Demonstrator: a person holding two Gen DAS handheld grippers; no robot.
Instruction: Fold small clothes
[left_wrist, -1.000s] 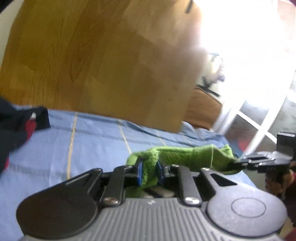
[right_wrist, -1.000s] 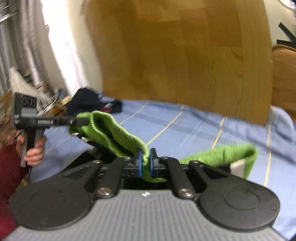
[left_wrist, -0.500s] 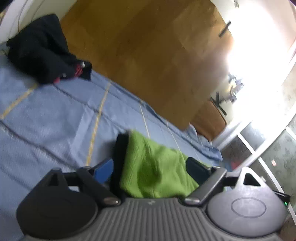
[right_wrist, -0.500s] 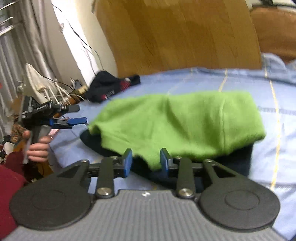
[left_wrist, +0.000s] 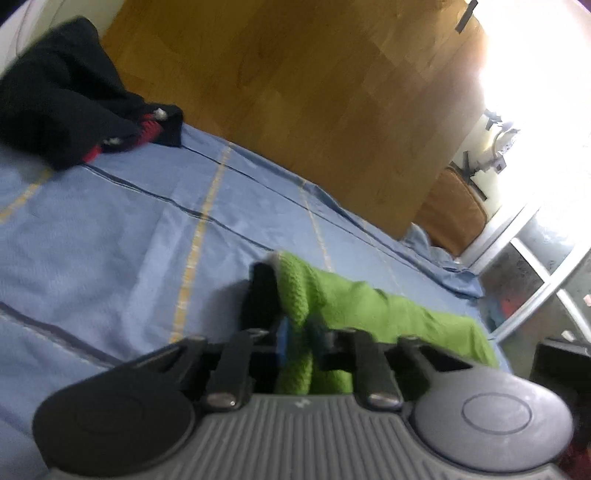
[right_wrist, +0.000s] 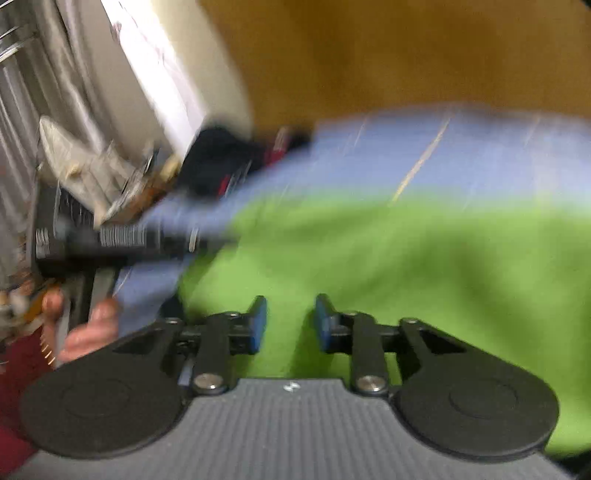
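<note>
One blue sheet (left_wrist: 110, 236) covered the bed, under one wooden headboard (left_wrist: 295, 92). One green garment (left_wrist: 369, 306) lay on the sheet near its front edge, over a dark layer. One heap of dark clothes (left_wrist: 62, 110) sat by the headboard. Of two grippers, the left gripper (left_wrist: 301, 341) pinched the garment's corner; the right gripper (right_wrist: 287, 323) hung unclenched above the green cloth.

Blue-sheeted bed (left_wrist: 110, 236) carries green garment (left_wrist: 362, 306) and dark clothes (left_wrist: 62, 107).
</note>
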